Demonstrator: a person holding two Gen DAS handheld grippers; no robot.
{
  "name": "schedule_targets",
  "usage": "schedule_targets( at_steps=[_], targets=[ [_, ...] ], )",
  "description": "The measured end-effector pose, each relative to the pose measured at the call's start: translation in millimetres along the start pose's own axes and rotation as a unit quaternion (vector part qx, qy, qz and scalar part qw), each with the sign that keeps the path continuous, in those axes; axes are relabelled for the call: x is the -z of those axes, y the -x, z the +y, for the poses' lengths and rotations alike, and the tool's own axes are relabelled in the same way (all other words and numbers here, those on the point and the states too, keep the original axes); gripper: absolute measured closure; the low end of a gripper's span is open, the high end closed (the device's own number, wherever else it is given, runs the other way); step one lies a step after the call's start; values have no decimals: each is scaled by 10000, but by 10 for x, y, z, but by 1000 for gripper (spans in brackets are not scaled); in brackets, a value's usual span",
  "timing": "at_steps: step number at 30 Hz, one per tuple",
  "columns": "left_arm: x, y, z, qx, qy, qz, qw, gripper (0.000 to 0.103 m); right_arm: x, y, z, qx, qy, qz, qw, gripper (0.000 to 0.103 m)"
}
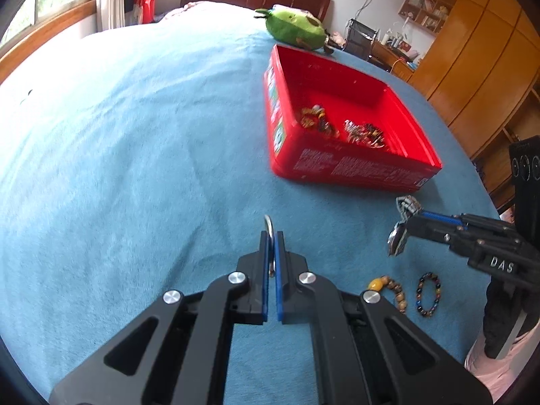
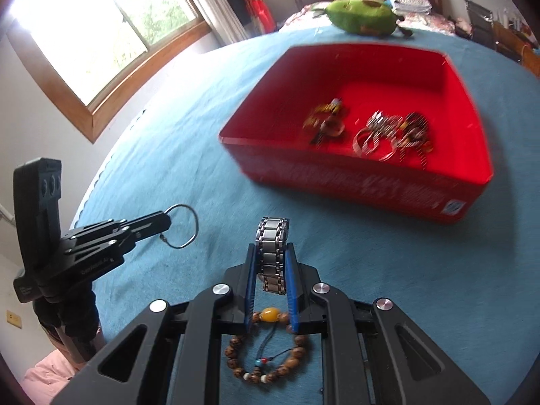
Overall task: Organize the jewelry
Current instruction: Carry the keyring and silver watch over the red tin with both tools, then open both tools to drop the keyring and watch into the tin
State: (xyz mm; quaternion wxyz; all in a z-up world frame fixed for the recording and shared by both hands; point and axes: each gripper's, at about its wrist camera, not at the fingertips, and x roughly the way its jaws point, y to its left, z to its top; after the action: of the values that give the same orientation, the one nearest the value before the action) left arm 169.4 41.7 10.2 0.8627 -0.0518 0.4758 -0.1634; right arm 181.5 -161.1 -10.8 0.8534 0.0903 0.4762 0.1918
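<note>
both grippers are carrying pieces toward the red box on the bed.

the left gripper is holding its jaws clamped on a thin metal ring; the right gripper is pinching a steel link bracelet between its jaws, both above the blue cover, short of the box. several pieces are already lying in the box, blurred. a wooden bead bracelet and a dark bead bracelet are still waiting on the bed, so the job is looking roughly half done, with four pieces left to drop in.
</note>
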Motion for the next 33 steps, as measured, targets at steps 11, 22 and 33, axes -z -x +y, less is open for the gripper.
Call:
schedule_targets(
  at_steps=[11, 22, 33],
  targets=[
    [-672, 151, -411, 85, -336, -390, 9986, 102, -560, 453, -286, 61, -117, -579, 9982, 87],
    [-1330, -391, -722, 288, -301, -398, 9983, 102, -1075, 154, -708, 283, -449, -681, 9963, 87],
    [-1661, -1192, -690, 270, -148, 91, 9995, 102, -1409, -563, -1171, 502, -756, -116, 9958, 87]
  ],
)
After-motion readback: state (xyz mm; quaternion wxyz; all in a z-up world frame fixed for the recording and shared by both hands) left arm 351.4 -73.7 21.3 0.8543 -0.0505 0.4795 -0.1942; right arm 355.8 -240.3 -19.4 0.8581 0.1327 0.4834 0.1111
